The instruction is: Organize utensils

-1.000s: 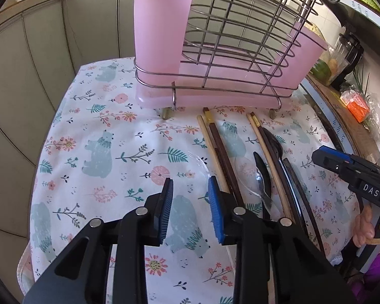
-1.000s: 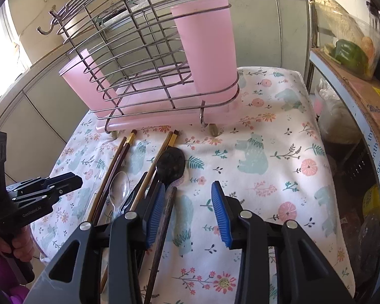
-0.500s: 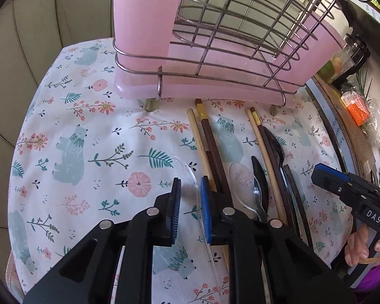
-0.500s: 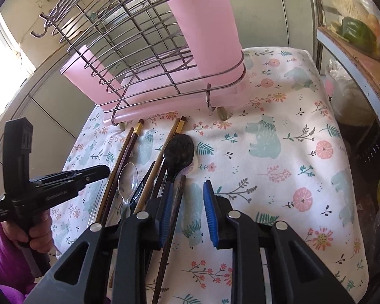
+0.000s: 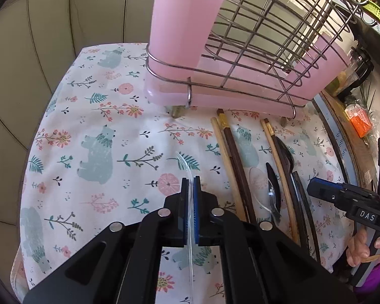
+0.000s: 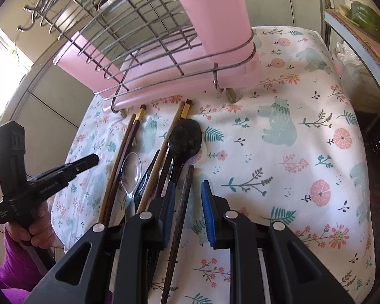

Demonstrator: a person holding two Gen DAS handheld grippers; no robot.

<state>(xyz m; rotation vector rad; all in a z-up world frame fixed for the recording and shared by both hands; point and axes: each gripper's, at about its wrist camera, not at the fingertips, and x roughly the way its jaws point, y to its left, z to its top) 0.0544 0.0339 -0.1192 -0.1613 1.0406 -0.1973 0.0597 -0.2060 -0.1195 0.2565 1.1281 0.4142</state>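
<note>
My left gripper (image 5: 190, 179) is shut on a thin clear plastic utensil (image 5: 185, 163), held edge-on just above the floral tablecloth (image 5: 96, 152). To its right lie chopsticks (image 5: 230, 157), a clear spoon (image 5: 259, 179) and a black plastic knife (image 5: 273, 185). In the right wrist view my right gripper (image 6: 189, 185) is closing its jaws around a dark brown chopstick (image 6: 183, 202). The stick lies near the left pad and clear of the right one. A black spoon (image 6: 185, 139) lies just ahead. The wire rack (image 5: 240, 50) holds pink cups (image 5: 185, 20).
The rack stands at the far side of the cloth on small feet (image 6: 231, 95). A shelf to the right holds an orange packet (image 5: 359, 121) and a green pepper (image 6: 367, 17). Panelled wall (image 5: 38, 38) closes off the left. A hand in a purple sleeve (image 6: 17, 266) holds the left gripper.
My left gripper moved forward toward the rack and closed on the clear utensil. The right gripper's jaws narrowed around the brown chopstick while it tilted a little closer to the cloth.
</note>
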